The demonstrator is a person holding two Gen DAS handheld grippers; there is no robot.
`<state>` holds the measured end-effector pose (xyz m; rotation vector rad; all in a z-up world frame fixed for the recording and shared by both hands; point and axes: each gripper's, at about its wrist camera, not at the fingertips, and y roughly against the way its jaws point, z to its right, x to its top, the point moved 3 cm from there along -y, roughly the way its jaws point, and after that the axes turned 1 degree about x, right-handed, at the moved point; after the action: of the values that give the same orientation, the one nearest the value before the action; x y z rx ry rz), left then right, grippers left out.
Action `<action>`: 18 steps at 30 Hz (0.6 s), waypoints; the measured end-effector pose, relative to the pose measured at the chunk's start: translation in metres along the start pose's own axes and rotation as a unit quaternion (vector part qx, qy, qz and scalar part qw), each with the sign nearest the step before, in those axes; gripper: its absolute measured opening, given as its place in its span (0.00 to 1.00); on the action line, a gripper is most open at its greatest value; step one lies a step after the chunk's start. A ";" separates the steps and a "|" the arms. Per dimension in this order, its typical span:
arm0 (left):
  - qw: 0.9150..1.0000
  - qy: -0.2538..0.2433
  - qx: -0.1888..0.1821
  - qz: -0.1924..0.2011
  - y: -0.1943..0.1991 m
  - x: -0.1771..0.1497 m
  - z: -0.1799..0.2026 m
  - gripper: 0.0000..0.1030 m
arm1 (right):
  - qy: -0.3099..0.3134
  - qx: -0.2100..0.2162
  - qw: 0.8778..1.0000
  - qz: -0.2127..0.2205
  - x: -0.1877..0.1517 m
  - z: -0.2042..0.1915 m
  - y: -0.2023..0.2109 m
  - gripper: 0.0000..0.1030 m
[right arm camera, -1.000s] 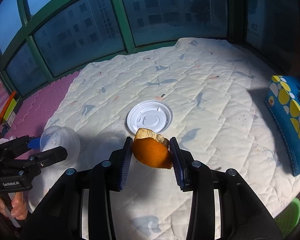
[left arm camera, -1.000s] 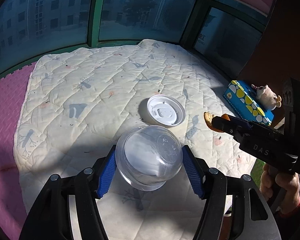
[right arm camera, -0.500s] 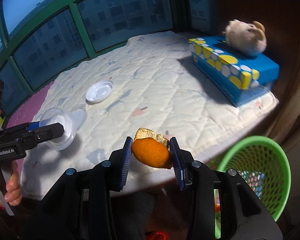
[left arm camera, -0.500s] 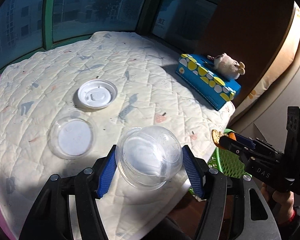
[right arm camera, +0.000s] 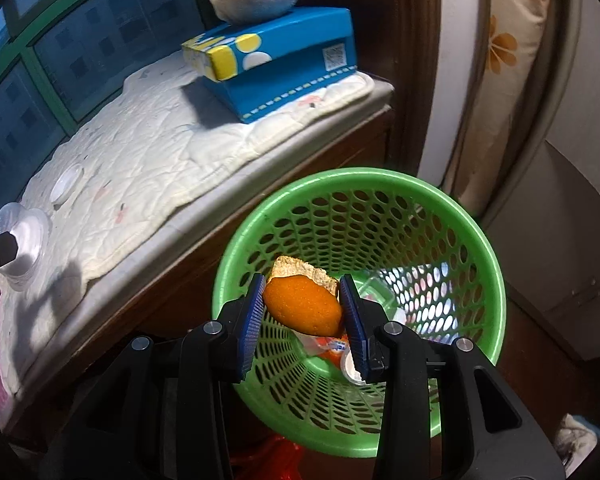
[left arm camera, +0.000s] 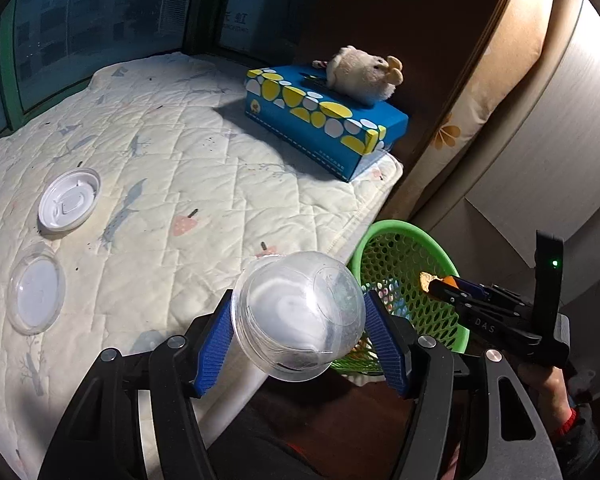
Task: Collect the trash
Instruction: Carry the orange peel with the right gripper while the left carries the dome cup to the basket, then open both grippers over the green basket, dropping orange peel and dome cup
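Note:
My right gripper (right arm camera: 302, 312) is shut on an orange peel (right arm camera: 302, 309) and holds it over the mouth of a green mesh waste basket (right arm camera: 476, 248) beside the bed. Some wrappers lie at the basket's bottom. In the left wrist view the same right gripper (left arm camera: 434, 282) hangs above the basket (left arm camera: 400, 252). My left gripper (left arm camera: 300, 330) is shut on a clear plastic cup (left arm camera: 296, 316), held over the mattress edge near the basket. A white lid (left arm camera: 69, 205) and a clear lid (left arm camera: 36, 292) lie on the quilt (left arm camera: 180, 168).
A blue tissue box (left arm camera: 328, 120) with a plush toy (left arm camera: 364, 74) on top sits at the quilt's far right corner. A dark wooden bed frame (right arm camera: 172, 280) runs below the mattress. A curtain (right arm camera: 500, 80) and wall stand behind the basket. A hand (left arm camera: 548, 384) grips the right tool.
Both grippers swung right from over the quilt to the bed's edge. The right one now holds the peel above the basket; the left one followed with the cup.

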<state>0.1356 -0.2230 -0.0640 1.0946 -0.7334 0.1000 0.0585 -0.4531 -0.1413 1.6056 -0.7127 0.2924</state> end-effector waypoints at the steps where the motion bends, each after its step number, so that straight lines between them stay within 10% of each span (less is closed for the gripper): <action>1: 1.000 -0.004 -0.001 -0.003 -0.003 0.000 0.005 0.60 | -0.009 -0.001 1.000 -0.002 -0.001 0.006 -0.003 0.38; 18: 0.998 -0.052 -0.024 -0.033 -0.039 0.003 0.063 0.60 | -0.070 0.007 0.997 0.017 0.008 0.050 -0.005 0.47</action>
<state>0.1229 -0.2945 -0.0764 1.0821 -0.7884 -0.0311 0.0573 -0.5034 -0.1499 1.6398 -0.8475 0.2108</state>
